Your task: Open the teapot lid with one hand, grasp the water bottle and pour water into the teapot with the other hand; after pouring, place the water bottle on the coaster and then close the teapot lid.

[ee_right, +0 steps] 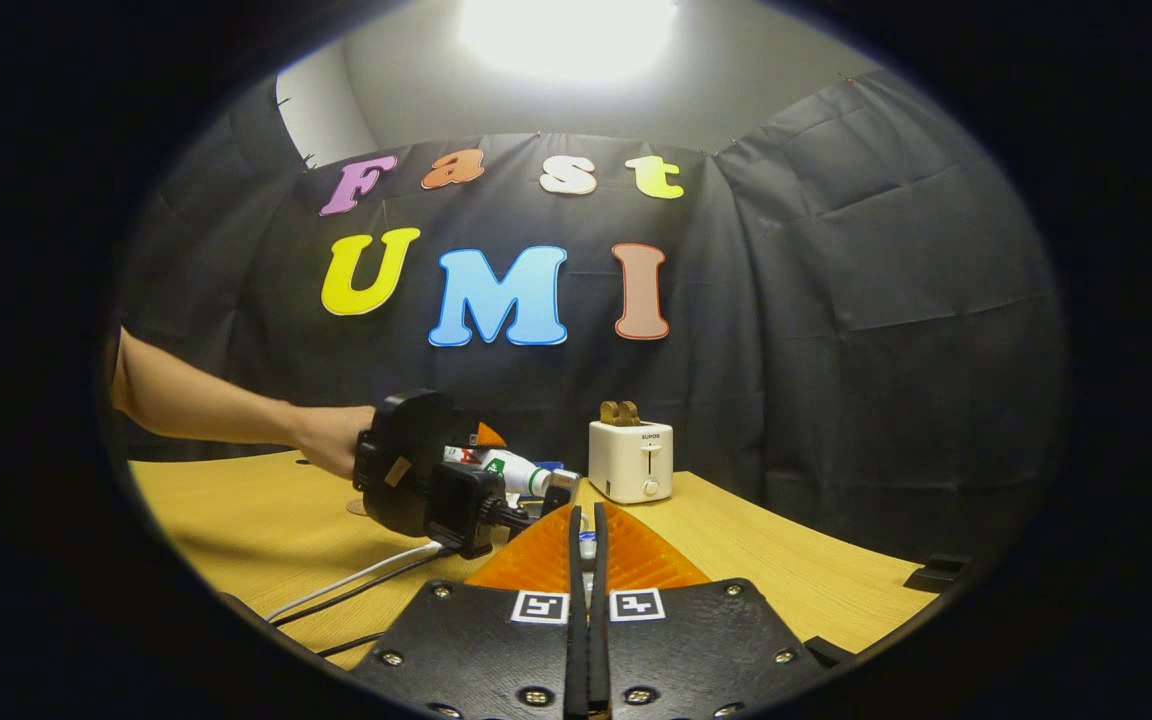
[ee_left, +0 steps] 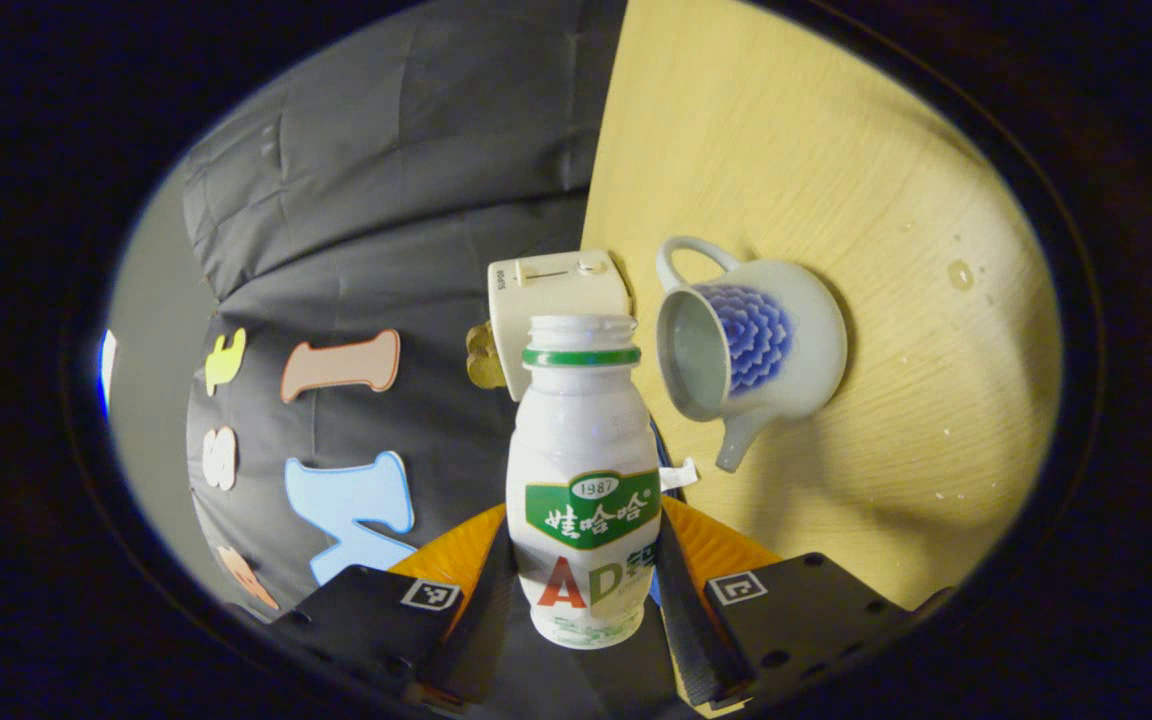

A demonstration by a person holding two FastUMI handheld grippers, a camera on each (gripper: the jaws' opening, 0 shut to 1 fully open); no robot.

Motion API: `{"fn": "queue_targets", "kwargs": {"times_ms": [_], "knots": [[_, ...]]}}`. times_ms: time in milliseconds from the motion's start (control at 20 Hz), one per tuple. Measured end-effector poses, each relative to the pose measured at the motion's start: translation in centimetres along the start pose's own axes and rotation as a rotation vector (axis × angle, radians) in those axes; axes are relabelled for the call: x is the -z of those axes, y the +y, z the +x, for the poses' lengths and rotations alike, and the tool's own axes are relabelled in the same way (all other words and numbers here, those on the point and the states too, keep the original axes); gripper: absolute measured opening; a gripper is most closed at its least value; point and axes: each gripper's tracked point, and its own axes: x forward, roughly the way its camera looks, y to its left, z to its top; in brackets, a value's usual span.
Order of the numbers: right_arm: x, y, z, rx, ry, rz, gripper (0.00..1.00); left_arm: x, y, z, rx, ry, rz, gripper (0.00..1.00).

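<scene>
The left gripper (ee_left: 584, 590) is clamped on the white plastic water bottle with a green neck ring and green label (ee_left: 584, 490), one finger pressed to each side of its lower body. The bottle's cap is off and, in the right gripper view, the bottle (ee_right: 501, 467) lies tipped nearly on its side, mouth toward the cream-coloured toaster (ee_right: 631, 460).

In the left gripper view the white ceramic teapot with a blue flower pattern (ee_left: 751, 345) stands just beside the bottle's mouth on the pale wooden table (ee_left: 896, 200). The teapot's opening is uncovered, its handle points away from the bottle and its spout back toward the gripper. The toaster (ee_left: 556, 300) sits right behind the bottle's neck, close to the teapot.

The right gripper (ee_right: 587, 560) has its jaws pressed together, with a small pale thing just visible at the tips; I cannot tell what it is. A hand (ee_right: 326, 440) holds the left gripper near the toaster.
</scene>
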Motion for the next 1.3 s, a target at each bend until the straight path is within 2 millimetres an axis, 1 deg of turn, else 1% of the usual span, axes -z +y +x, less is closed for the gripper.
{"fn": "queue_targets", "kwargs": {"times_ms": [50,100,150,250,400,550,650,800,900,1000,1050,1150,1200,1250,1300], "knots": [[-0.2,-0.2,0.1,0.003,0.000,0.005,0.01,0.0,-0.2,-0.1,-0.011,-0.012,-0.068,0.81],[-0.3,-0.4,0.3,0.005,0.003,0.013,0.01,0.2,-0.4,-0.6,-0.027,-0.024,-0.147,0.81],[-0.5,-0.5,0.5,0.004,0.003,0.022,0.01,0.8,-0.3,-1.8,-0.044,-0.028,-0.238,0.81],[-0.3,-0.1,1.5,-0.020,0.025,0.019,0.00,2.2,-0.8,-4.1,-0.050,-0.023,-0.436,0.69],[0.3,0.3,3.7,-0.058,0.060,0.005,0.00,4.6,-0.5,-7.8,-0.096,-0.018,-0.705,0.81],[1.2,1.6,6.6,-0.109,0.109,-0.007,0.00,6.6,0.0,-11.3,-0.145,-0.028,-0.922,0.81],[1.3,2.6,8.6,-0.140,0.126,-0.026,0.01,7.7,0.2,-12.8,-0.162,-0.038,-1.038,0.81],[1.7,4.5,12.0,-0.174,0.163,-0.041,0.01,8.9,0.5,-14.5,-0.181,-0.067,-1.181,0.81],[1.8,5.5,14.4,-0.183,0.177,-0.031,0.00,9.5,0.9,-15.1,-0.191,-0.097,-1.279,0.80],[2.3,5.8,17.0,-0.168,0.190,-0.046,0.01,10.6,1.0,-15.5,-0.197,-0.116,-1.370,0.77],[2.5,6.0,18.1,-0.164,0.197,-0.049,0.01,11.6,1.1,-15.8,-0.218,-0.116,-1.418,0.75],[3.2,6.5,20.3,-0.150,0.204,-0.054,0.01,13.2,1.1,-16.6,-0.245,-0.121,-1.493,0.75],[3.7,6.6,21.3,-0.141,0.209,-0.065,0.01,13.7,1.6,-17.0,-0.261,-0.133,-1.513,0.75],[4.3,6.4,22.1,-0.129,0.210,-0.083,0.01,14.5,2.4,-17.4,-0.287,-0.147,-1.531,0.79],[5.0,6.3,22.7,-0.118,0.210,-0.094,0.01,14.9,2.8,-17.7,-0.301,-0.153,-1.551,0.78]]}}
